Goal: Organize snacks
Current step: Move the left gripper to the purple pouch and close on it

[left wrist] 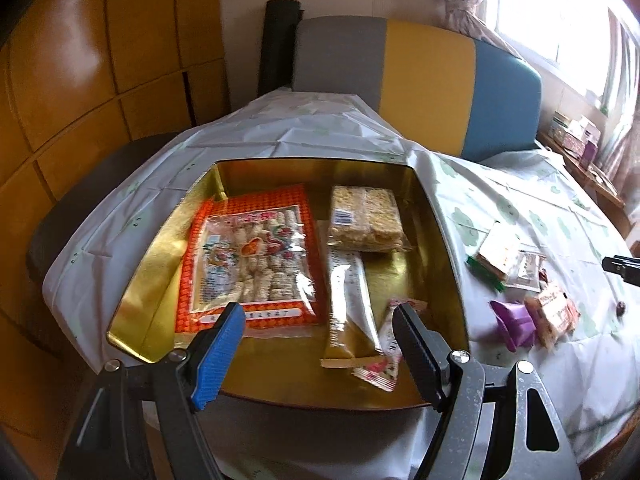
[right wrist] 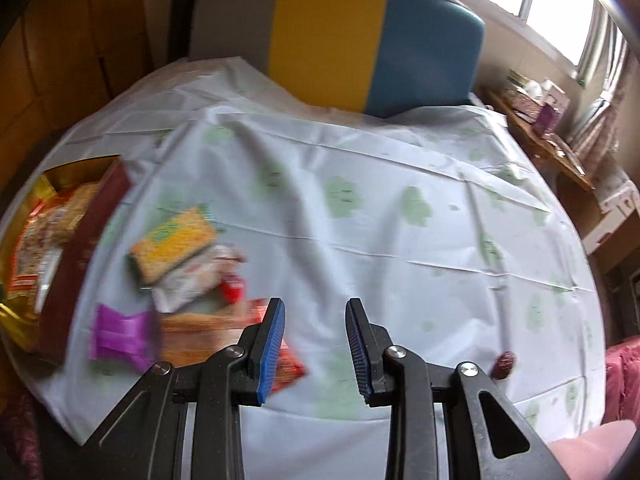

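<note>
A gold-lined box [left wrist: 160, 280] sits on the table and holds an orange bag of puffed snacks [left wrist: 248, 256], a clear pack of rice bars [left wrist: 364, 220], a long tan stick pack [left wrist: 352, 308] and a small pink sachet [left wrist: 384, 356]. My left gripper [left wrist: 320, 320] is open and empty above the box's near edge. Loose snacks lie right of the box: a yellow pack [right wrist: 176, 244], a white sachet [right wrist: 188, 284], a purple pack [right wrist: 120, 336] and an orange pack [right wrist: 216, 332]. My right gripper [right wrist: 316, 336] is open and empty just right of them.
A round table wears a white cloth with green prints [right wrist: 400, 208]. A grey, yellow and blue chair back [right wrist: 332, 40] stands behind it. A small dark red item [right wrist: 505, 364] lies near the right edge. A cluttered shelf [right wrist: 540, 116] stands under the window.
</note>
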A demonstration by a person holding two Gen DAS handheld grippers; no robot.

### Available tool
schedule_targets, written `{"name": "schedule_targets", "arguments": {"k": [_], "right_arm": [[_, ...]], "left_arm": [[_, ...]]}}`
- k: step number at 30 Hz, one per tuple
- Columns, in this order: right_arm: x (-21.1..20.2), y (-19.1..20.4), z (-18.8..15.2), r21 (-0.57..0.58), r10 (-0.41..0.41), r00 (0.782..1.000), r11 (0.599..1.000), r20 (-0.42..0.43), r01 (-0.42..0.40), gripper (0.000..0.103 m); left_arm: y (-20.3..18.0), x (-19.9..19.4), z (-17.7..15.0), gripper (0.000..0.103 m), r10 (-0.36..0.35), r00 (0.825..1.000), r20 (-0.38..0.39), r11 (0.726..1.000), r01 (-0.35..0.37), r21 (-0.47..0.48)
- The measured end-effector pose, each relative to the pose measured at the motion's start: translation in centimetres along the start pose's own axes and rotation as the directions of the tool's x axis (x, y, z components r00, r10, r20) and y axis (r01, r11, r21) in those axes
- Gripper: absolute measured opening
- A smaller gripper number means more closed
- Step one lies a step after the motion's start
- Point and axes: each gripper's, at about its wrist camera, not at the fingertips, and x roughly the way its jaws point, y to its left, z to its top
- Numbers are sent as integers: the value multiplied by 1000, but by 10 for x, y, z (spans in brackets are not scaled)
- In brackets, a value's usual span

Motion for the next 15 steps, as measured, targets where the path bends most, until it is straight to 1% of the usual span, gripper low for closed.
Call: {"name": "schedule_targets", "arguments": {"k": [2, 3, 4, 6, 7, 9, 11, 13, 15], "right_arm": [[7, -16, -2, 18, -44, 999, 999, -4, 44, 32], [13, -28, -6, 52, -51, 999, 997, -10, 52, 32], [18, -35, -8, 85, -46, 999, 995, -20, 47, 32], [31, -56, -12, 201, -20, 996, 979, -87, 37, 32], [33, -61, -11, 230, -7, 996, 973, -91, 28, 32], [36, -69, -11, 270, 7, 995, 963, -97, 19, 32], [41, -74, -12, 286, 6, 992, 958, -125, 30, 32], [41, -75, -12, 288, -1, 992, 957, -129, 38, 32], [40, -76, -12, 294, 8, 992, 955, -128, 30, 32]], "left_arm": [[-10, -2, 1, 77, -6, 1000, 7, 999, 6, 38], [-14, -4, 1, 77, -13, 1000, 10, 999, 13, 52], [-19, -5, 1, 77, -28, 1000, 10, 997, 27, 67], [-35, -7, 3, 77, -63, 998, 5, 992, 62, 110], [-41, -7, 4, 77, -74, 997, 4, 989, 73, 127], [-59, -7, 5, 71, -116, 993, -6, 978, 115, 175], [-76, -6, 4, 67, -155, 988, -26, 963, 157, 218], [-93, -3, 1, 61, -196, 979, -64, 946, 206, 251], [-109, 0, -2, 52, -243, 964, -112, 927, 265, 267]]}}
